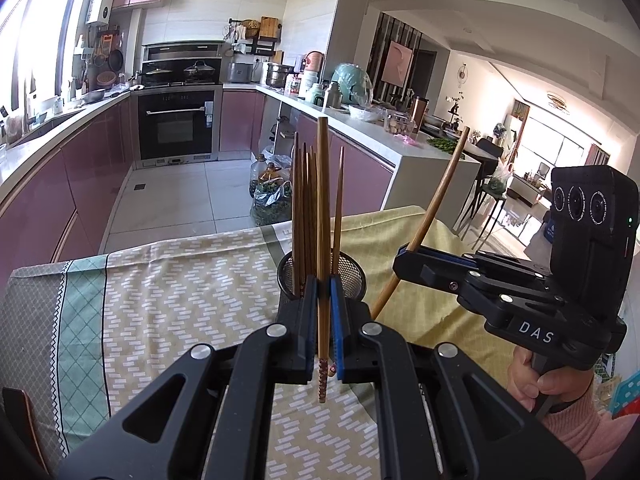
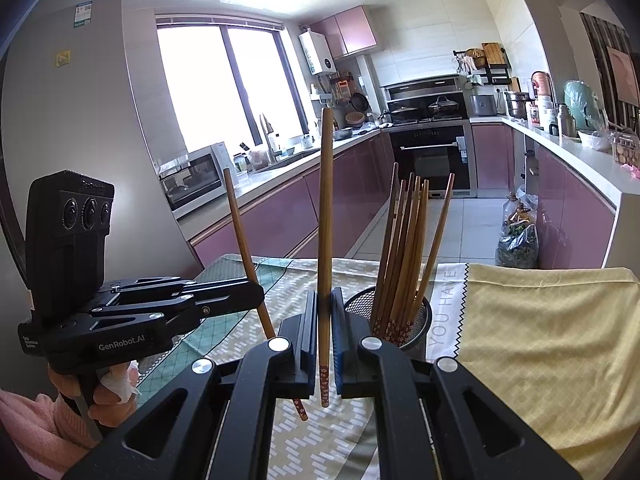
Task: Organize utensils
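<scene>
Dropping each chopstick into the mesh cup (image 1: 322, 276) is, by my reading, the step in hand, and it wants the stick stood over the open mouth before the jaws let go.

From the left wrist: the left gripper (image 1: 323, 300) has its jaws closed on one chopstick (image 1: 322, 208), held nearly upright with its patterned end hanging below the pads. The cup sits just beyond the jaws on the cloth-covered counter (image 1: 180, 280), already holding a bunch of sticks (image 1: 304, 208). To the right, the right gripper (image 1: 408, 258) holds a second chopstick (image 1: 440, 196) on a slant. A good drop means carrying the low end over the near rim, keeping it clear of the standing bunch, and lowering before release so it does not bounce out. The cup's near wall and base are hidden behind the jaws, so how close the stick is to the rim is hard to judge.

From the right wrist: the right gripper (image 2: 324, 308) is clamped on its chopstick (image 2: 325, 220), upright here, patterned end down. The cup (image 2: 416, 320) stands just to the right of the jaws, its sticks (image 2: 408, 240) fanning rightward, which leaves room at the left side. The left gripper (image 2: 256, 292) is at the left with its stick (image 2: 240, 220) tilted. The cup's base is cut off by the gripper body, and the printed words on the cloth are only partly readable.
</scene>
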A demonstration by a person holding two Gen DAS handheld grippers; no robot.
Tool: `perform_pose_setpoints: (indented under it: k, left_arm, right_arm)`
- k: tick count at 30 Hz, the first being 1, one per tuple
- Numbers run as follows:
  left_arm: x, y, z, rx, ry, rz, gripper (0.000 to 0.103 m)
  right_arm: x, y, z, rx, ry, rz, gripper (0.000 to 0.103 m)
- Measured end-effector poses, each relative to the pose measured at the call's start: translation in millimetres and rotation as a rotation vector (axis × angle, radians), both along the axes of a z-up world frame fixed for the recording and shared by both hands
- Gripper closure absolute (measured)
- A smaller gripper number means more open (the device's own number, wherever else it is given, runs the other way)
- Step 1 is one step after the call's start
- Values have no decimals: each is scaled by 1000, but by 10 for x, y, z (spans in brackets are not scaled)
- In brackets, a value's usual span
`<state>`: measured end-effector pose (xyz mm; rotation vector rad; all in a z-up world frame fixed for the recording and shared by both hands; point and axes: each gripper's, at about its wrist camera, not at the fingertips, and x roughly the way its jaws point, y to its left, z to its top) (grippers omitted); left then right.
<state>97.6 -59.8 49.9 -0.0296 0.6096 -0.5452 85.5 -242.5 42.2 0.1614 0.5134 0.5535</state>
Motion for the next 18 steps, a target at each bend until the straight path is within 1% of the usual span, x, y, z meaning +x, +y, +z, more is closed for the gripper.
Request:
perform_pose_setpoints:
  k: [18]
  left_arm:
    - [38,-52,113,0,-35,-7,96]
  right_arm:
    - [27,-40,51,5,-32,-15,97]
